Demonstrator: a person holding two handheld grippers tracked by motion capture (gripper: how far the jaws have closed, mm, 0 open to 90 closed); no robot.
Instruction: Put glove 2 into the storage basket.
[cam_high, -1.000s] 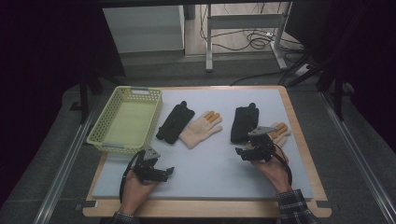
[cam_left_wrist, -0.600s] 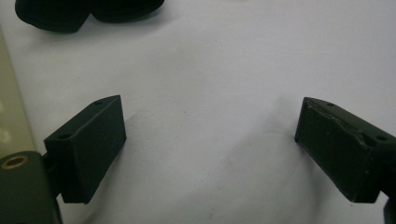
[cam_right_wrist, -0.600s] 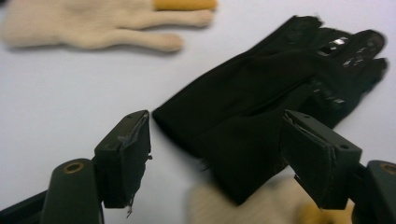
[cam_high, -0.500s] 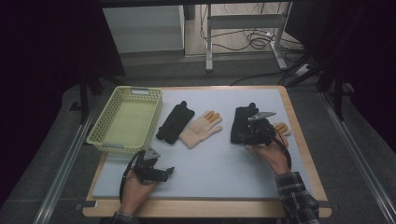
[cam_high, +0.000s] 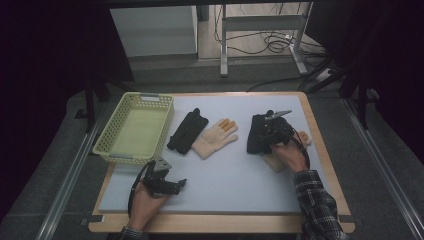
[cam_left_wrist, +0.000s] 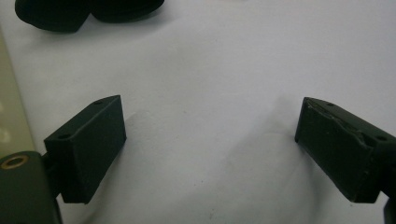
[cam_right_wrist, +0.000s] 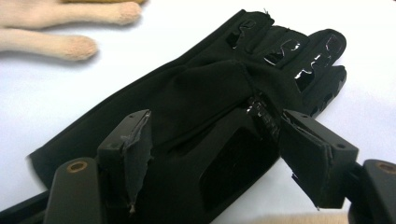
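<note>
Since a second ago right gripper (cam_high: 267, 131) reached black glove (cam_right_wrist: 201, 107), fingers wide astride | left gripper (cam_left_wrist: 210, 140) unmoved, wide

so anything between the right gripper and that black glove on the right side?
Nothing visible. The right gripper is at the black glove with its jaws open on either side of a raised fold of fabric; the pads do not yet press it. The cream glove fingers lie off to one side, apart.

place: lab | signs: dark curtains (cam_high: 45, 60); rig frame (cam_high: 260, 20); floor cables (cam_high: 270, 42)
</note>
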